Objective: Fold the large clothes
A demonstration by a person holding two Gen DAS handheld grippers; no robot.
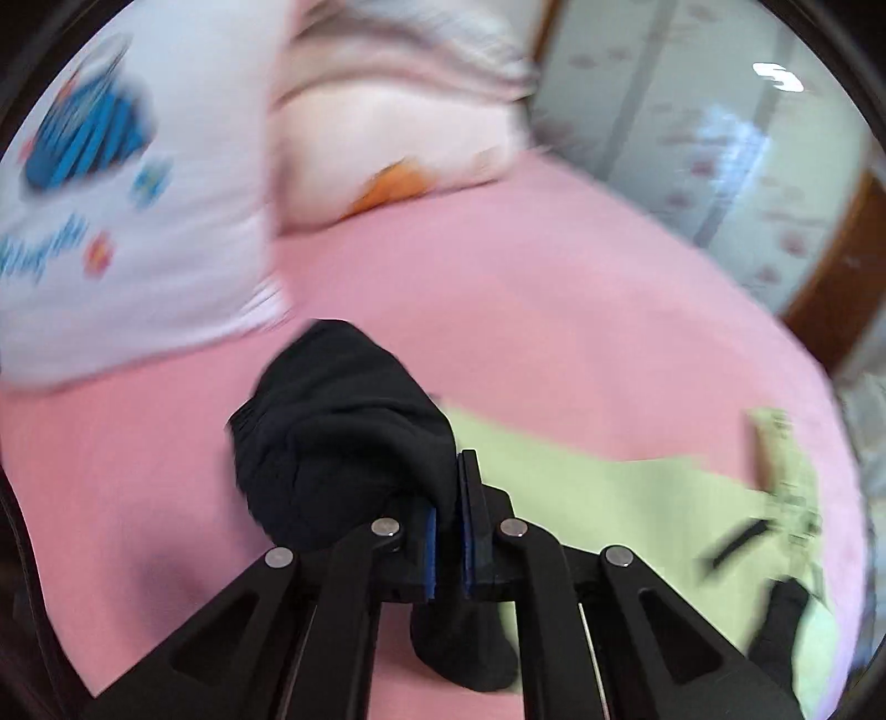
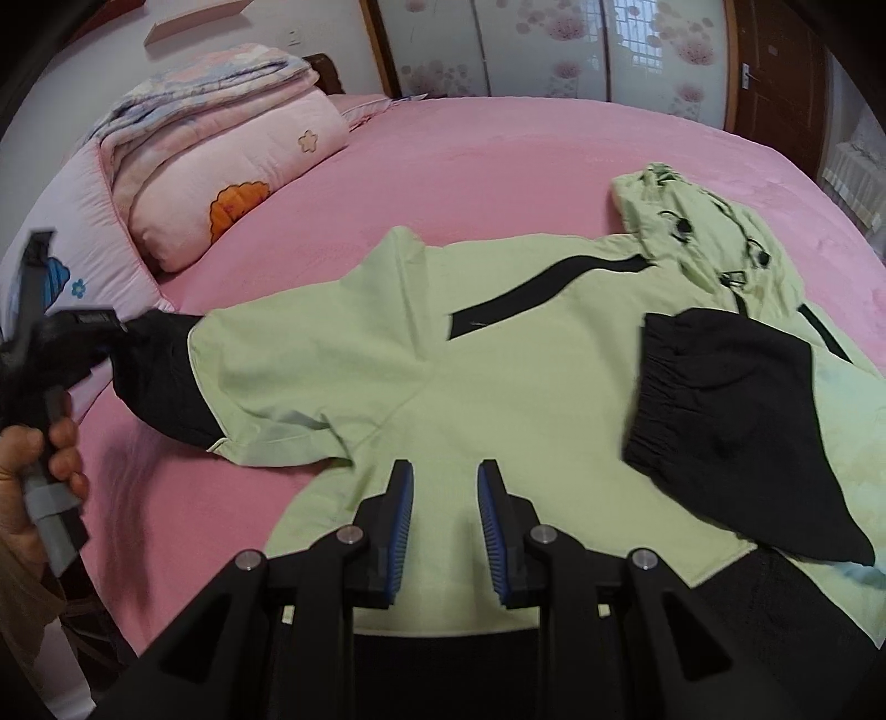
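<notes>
A pink bed (image 2: 498,166) carries folded quilts (image 2: 221,149), with flowered wardrobe doors (image 2: 554,50) behind. A green-and-black hooded jacket (image 2: 470,343) lies flat across it, hood far right. The left gripper (image 1: 447,498) is clenched on its black sleeve cuff (image 1: 338,421); the right gripper (image 2: 446,476) hangs parted above the hem.

Pink bed (image 2: 498,166), floral wardrobe (image 2: 554,50)

left wrist: we look down close on the bed (image 1: 554,310) | right wrist: higher, wider | shared: hoodie (image 2: 498,343), pillows (image 2: 221,166)
</notes>
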